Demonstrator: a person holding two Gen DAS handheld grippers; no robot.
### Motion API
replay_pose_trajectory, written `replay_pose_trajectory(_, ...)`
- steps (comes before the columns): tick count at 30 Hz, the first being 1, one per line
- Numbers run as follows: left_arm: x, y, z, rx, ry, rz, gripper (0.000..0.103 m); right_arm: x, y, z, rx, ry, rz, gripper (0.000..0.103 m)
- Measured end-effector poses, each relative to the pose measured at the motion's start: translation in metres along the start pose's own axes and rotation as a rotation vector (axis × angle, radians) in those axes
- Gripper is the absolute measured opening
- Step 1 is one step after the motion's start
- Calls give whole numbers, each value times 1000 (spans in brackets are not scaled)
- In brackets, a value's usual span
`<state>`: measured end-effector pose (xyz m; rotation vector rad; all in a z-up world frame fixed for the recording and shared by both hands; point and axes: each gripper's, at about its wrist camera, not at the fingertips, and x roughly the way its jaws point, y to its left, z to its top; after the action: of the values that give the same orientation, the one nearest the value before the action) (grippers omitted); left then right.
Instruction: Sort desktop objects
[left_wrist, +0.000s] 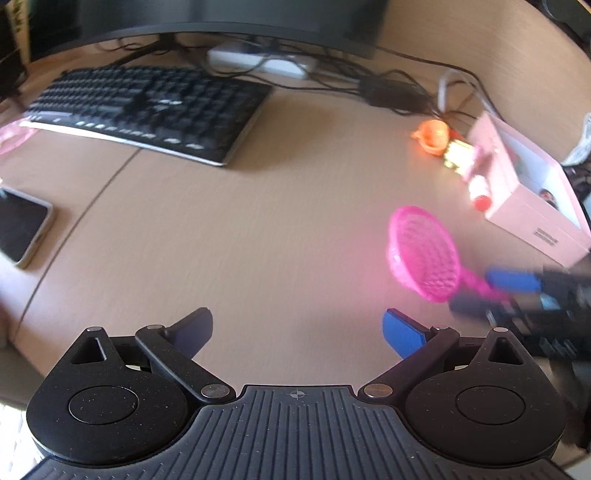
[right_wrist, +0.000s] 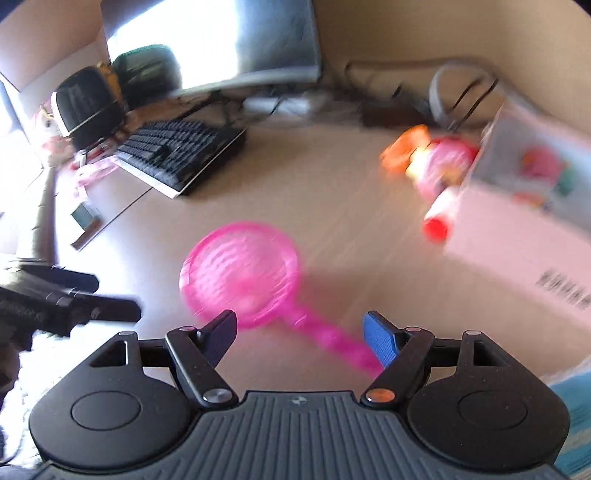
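Note:
A pink toy strainer with a round mesh head and a thin handle lies on the wooden desk. In the right wrist view the strainer is just ahead. Its handle runs back between the wide-apart fingers of my right gripper and ends close to the blue right pad; no grip shows. My left gripper stands open over bare desk with nothing between its fingers, left of the strainer. The left wrist view shows the right gripper at the strainer's handle. The left gripper shows at the right wrist view's left edge.
A pink-and-white box stands at the right, with an orange toy cup and a red-capped toy bottle beside it. A black keyboard, cables and a monitor sit at the back. A phone lies at the left.

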<state>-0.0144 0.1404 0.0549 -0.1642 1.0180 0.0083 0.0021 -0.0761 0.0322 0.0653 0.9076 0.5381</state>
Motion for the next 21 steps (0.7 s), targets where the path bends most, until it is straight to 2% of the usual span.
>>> replay_pose_trajectory(3,-2,8,3,-15,-8,-9,101,-26,15,-13,-12,11,202,80)
replay_pose_trajectory(5,-3,3,6,8,-21,-58,101,-46,26,-25,-59,-14,213,83)
replay_pose_trajectory(7,-4,-11,10,61,-40,-136,101,-68,32,-36,-107,-55,126,83)
replay_pose_trajectory(9,-3,-35,16,148,-55,-192,102,-87,34,-46,-139,-105,-14,84)
replay_pose_trajectory(12,11,-79,22,328,-73,-198,102,-101,30,-55,-161,-168,-245,87)
replay_pose_trajectory(14,27,-104,25,441,-66,-169,102,-102,19,-59,-157,-174,-349,87)
replay_pose_trajectory(17,45,-126,27,518,-46,-144,102,-106,-3,-69,-112,-156,-423,87)
replay_pose_trajectory(21,54,-133,33,476,16,-180,102,-105,-23,-79,-51,-138,-471,87)
